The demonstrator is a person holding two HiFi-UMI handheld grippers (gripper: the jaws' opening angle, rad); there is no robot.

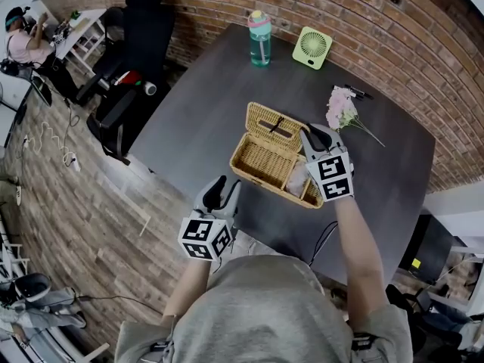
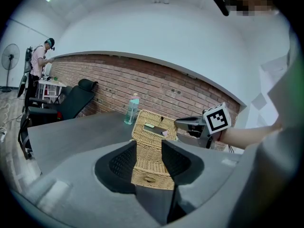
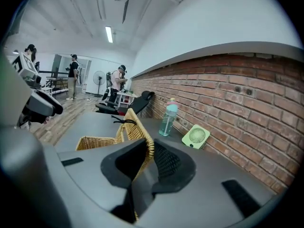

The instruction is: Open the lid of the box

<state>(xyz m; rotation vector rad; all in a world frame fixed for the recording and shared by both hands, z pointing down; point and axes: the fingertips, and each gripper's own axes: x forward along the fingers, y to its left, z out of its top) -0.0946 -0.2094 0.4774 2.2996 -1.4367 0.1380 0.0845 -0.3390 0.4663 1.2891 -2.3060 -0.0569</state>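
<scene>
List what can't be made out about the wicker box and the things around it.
- Head view: the right gripper covers the right end of the wicker box; the pale thing inside beside it cannot be identified.
- Left gripper view: the box's front wall hides its inside.
- Head view: the dark thing by the flowers is too small to name.
- Right gripper view: the lid, clamped in that gripper, blocks most of the box.

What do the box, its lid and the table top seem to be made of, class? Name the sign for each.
Box: woven wicker or rattan, tan and matt; basket weave shows on its walls.
Lid: the same weave, with a dark strap of unclear material.
Table: dark grey, smooth, matt top; perhaps laminate or painted board, no grain visible.
</scene>
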